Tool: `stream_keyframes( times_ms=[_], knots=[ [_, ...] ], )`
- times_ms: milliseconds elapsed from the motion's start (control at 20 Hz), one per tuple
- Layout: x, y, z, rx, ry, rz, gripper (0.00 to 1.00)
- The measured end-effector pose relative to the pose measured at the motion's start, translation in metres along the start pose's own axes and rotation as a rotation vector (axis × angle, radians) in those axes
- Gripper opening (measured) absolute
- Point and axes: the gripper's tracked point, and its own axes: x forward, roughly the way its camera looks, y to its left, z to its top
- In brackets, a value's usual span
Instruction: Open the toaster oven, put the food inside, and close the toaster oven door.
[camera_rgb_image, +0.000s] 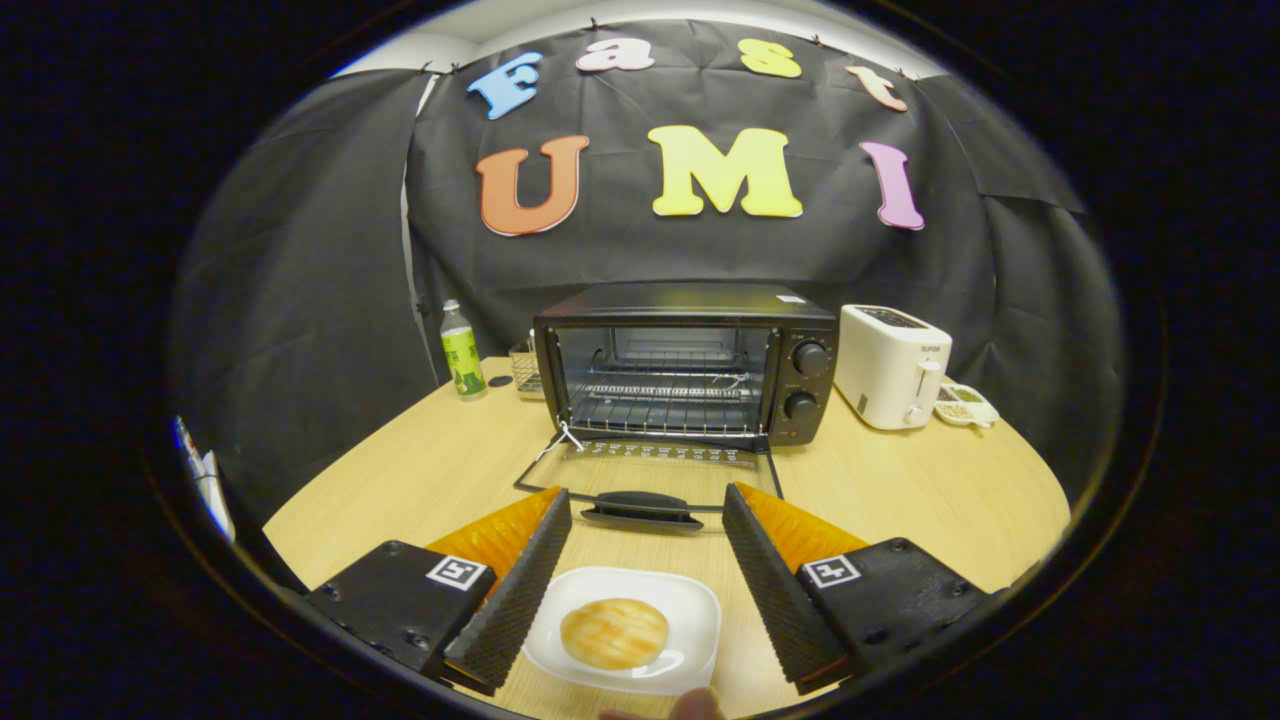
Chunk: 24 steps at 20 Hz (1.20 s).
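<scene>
Bun (614, 633) on plate (690, 610) between spread hand-held gripper (647, 520) fingers; oven (690, 365) open.

Green-labelled bottle (461, 352) left on table (900, 490); white toaster (890, 365) right.

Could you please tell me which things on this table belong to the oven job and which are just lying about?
Job: toaster oven, its door down; bun on plate between the open gripper's fingers.

Lying about: bottle, toaster, wire rack, snack tray.

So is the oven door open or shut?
Open. The oven door lies flat on the table, racks showing. The open gripper straddles the bun's plate.
</scene>
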Motion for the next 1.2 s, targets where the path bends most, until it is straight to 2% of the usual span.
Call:
stream_keyframes(
  times_ms=[300,650,1050,1200],
  knots=[
    [-0.028,0.002,-0.050,-0.030,-0.001,-0.002,0.99],
    [-0.017,0.019,-0.117,0.001,0.092,0.010,0.99],
    [-0.007,0.024,-0.140,0.007,0.156,0.006,0.99],
    [-0.004,0.024,-0.140,0.045,0.174,0.011,0.93]
  ],
)
